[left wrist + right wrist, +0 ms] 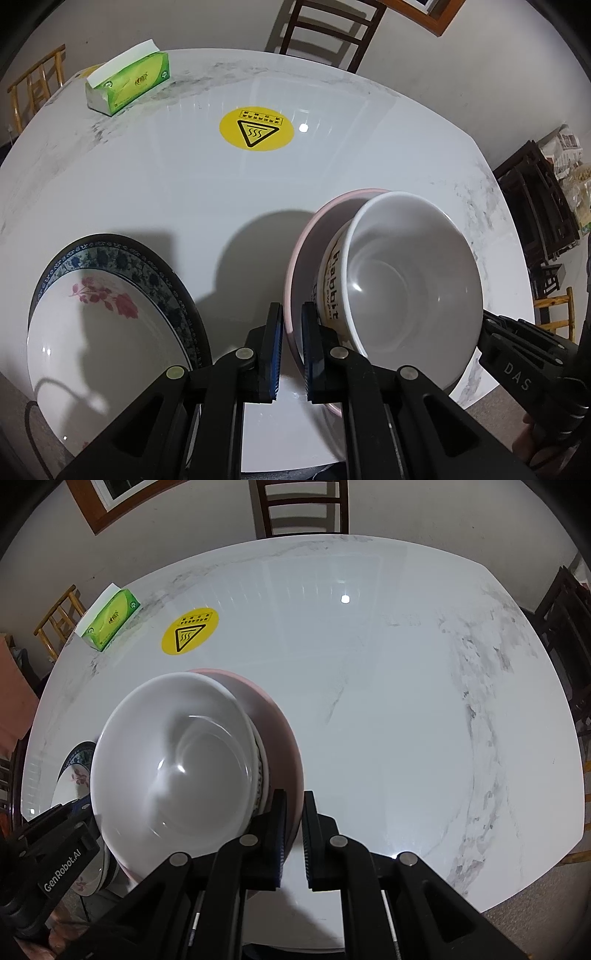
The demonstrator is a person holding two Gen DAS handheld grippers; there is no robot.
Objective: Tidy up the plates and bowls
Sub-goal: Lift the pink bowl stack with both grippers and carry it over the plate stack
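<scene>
A pink bowl (319,229) carries a white bowl (406,277) with "Rabbit" printed on its side. My left gripper (291,308) is shut on the pink rim at the bowl's left edge. In the right wrist view my right gripper (294,795) is shut on the opposite side of the same pink bowl (275,720), with the white bowl (173,760) nested inside. The pair casts a shadow on the table to its left and looks raised. A stack of plates (103,332), with a rose-patterned white plate on top, lies at the left, also visible as the plate stack (75,771).
The white marble table (406,701) bears a yellow heat-warning sticker (256,129) and a green tissue box (129,81) at its far left. A dark wooden chair (303,506) stands behind it. The table's near edge lies just beneath both grippers.
</scene>
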